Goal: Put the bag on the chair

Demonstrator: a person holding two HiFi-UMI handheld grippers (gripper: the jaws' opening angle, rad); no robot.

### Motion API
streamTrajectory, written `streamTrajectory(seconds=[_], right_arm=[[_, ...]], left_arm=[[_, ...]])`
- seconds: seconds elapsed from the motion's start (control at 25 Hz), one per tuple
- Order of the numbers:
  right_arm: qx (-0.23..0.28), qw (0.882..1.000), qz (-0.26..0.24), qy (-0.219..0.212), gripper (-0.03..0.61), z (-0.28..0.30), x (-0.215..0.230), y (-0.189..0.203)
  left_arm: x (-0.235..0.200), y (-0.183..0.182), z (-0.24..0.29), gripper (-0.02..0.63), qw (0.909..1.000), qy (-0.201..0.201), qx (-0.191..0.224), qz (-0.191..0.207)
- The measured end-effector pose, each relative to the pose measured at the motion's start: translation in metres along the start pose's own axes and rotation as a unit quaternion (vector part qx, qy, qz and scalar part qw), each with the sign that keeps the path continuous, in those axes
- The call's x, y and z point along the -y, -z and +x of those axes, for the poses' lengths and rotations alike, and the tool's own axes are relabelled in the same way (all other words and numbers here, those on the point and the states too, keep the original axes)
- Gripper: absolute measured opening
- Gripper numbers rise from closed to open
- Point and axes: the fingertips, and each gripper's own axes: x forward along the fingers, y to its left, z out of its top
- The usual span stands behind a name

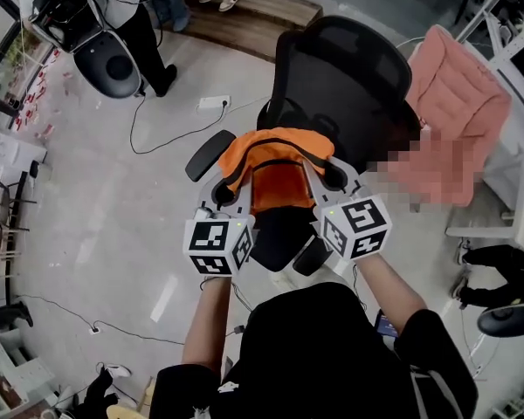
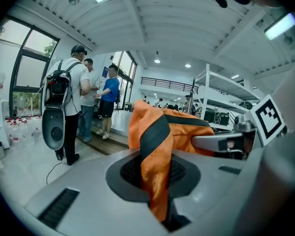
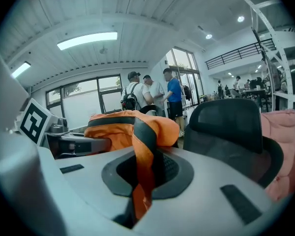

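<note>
Black chair [image 1: 341, 77] dead ahead, orange bag [image 1: 275, 160] held up over its seat, not set down yet, so carry stage probably. Its fabric is clamped in both the left gripper [image 1: 224, 196] and right gripper [image 1: 333, 178]. That pinch is only shown in the gripper views, the seat below only in the head view. Lowering, then release, is called for next.

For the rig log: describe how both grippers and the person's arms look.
The left gripper and right gripper are pale grey and smooth-shelled, with dark oval ribbed pads. Each carries a white cube printed with black square markers. The person wears a black short-sleeved top.
</note>
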Motion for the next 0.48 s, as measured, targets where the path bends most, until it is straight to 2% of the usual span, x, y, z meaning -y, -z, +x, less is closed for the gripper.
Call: streamTrajectory(seconds=[0.48], right_arm=[[-0.068,0.997,0.039,0.012,0.011,0.062,0.072,0.061]], left_arm=[[-0.024,0.054,0.102,0.041,0.9977,0.000,-0.066,-0.014]])
